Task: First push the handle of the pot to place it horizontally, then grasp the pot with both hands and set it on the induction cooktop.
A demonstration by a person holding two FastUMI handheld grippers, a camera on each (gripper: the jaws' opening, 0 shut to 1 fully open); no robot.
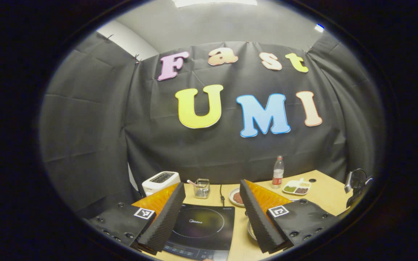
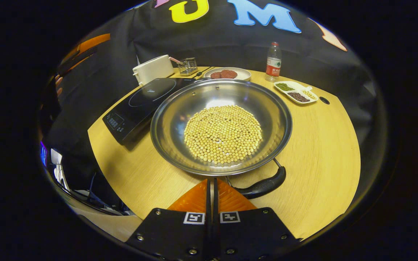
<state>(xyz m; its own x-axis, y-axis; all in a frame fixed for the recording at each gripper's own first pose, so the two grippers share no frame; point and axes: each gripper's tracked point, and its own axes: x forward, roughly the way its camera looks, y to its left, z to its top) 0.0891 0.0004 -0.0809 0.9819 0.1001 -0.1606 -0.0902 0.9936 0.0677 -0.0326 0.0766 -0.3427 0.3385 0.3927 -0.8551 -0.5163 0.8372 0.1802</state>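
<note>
A wide steel pot holding yellow soybeans sits on the wooden table, right of the black induction cooktop. Its black handle lies along the near right rim. My right gripper is shut with nothing between its fingers, tips just short of the pot's near rim and left of the handle. My left gripper is open and held above the cooktop, which shows between its fingers. A sliver of the pot's rim shows beside the right finger. The left gripper's orange finger appears at far left.
Along the back of the table stand a white toaster, a wire basket, a plate of red-brown food, a plastic bottle and a divided dish of beans. A clamped device sits at the table's right edge.
</note>
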